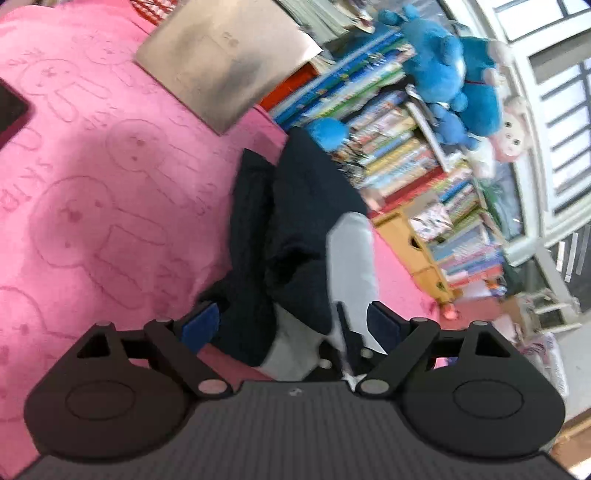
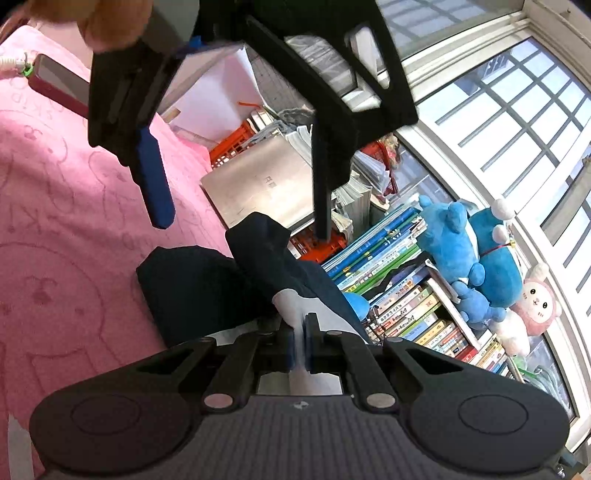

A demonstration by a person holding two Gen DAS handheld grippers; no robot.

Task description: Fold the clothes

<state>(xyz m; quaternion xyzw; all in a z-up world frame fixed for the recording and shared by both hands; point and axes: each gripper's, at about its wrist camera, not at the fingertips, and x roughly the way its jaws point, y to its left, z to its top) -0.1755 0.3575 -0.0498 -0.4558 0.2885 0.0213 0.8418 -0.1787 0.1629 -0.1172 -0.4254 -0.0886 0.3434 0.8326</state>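
Note:
A dark navy garment [image 1: 295, 206] with a pale grey part [image 1: 351, 258] lies bunched on the pink blanket [image 1: 92, 184], close to its edge by the books. My left gripper [image 1: 291, 325] stands open wide, and the cloth lies between its blue pads [image 1: 201, 325] without being pinched. My right gripper [image 2: 299, 343] is shut on the garment's grey part [image 2: 291, 302]. In the right wrist view the dark garment [image 2: 207, 288] rests on the blanket [image 2: 55, 221]. The left gripper [image 2: 242, 225] hangs open above the garment, with a hand [image 2: 110, 22] holding it.
A flat silver laptop-like slab [image 1: 221, 62] lies at the blanket's far edge, with an orange crate [image 2: 236, 147] behind it. Stacked books [image 1: 406, 158], blue plush toys [image 1: 454, 74] and a pink plush [image 2: 535, 299] crowd the window side. A dark red device [image 2: 55, 85] lies far left.

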